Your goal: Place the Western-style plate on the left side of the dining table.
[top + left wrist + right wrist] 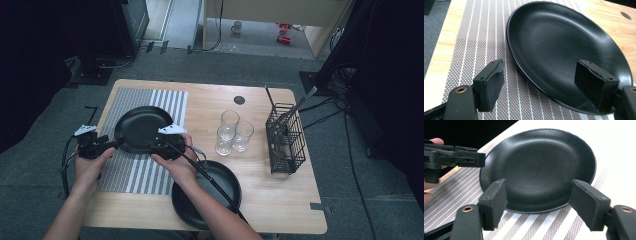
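Note:
A black plate [142, 127] lies on a grey-and-white striped placemat [125, 175] at the table's left. My left gripper [117, 143] is at the plate's left rim, open. In the left gripper view the plate [564, 50] has its near rim between the spread jaws of the left gripper [541, 66], one over the placemat [474, 37] and one over the plate, neither pressing. My right gripper [152, 147] stands open at the plate's near right edge. In the right gripper view the plate [539, 165] lies just beyond the right gripper [537, 186], with the left gripper [471, 158] at its far side.
A second black plate [225, 185] sits at the table's front edge, partly under the right forearm. Three clear glasses [230, 120] stand mid-table. A black wire basket [285, 140] holding utensils stands at the right. Bare wood lies behind the glasses.

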Demonstrator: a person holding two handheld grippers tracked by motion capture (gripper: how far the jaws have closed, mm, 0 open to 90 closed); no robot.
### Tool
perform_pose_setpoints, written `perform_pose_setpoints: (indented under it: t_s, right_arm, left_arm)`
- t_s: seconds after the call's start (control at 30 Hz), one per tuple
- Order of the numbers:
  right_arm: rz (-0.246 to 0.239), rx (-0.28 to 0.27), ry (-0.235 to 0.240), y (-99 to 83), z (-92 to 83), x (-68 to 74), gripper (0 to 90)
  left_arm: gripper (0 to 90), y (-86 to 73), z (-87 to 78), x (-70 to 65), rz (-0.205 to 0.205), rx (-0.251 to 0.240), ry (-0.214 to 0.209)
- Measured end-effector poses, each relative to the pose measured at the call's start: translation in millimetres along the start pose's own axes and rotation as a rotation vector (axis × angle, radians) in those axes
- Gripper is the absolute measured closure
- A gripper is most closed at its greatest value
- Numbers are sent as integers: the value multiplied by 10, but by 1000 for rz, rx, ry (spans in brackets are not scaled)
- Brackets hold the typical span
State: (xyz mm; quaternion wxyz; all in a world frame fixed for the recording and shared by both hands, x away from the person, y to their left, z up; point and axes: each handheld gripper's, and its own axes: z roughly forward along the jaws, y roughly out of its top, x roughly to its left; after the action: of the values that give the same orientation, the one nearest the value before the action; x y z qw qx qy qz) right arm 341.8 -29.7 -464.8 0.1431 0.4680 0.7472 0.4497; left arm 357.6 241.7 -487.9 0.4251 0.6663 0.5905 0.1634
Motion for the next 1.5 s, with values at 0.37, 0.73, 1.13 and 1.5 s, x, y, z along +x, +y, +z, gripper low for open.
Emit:
perform_pose_setpoints:
  t_s: [0.37, 0.73, 1.13, 1.5]
  right_arm:
    - [17, 43, 6, -78, -167, 91, 124]
    - [33, 66, 24, -184, -341, 117, 0]
    - [36, 42, 25, -291, -597, 68, 0]
    - [43, 19, 39, -376, -801, 32, 0]
  left_arm:
    - [243, -83, -202, -207, 37, -27, -17]
    - [243, -245, -307, -375, 67, -27, -36]
    - [236, -405, -398, -595, 122, -9, -96]
    - [223, -616, -390, -735, 180, 39, -112]
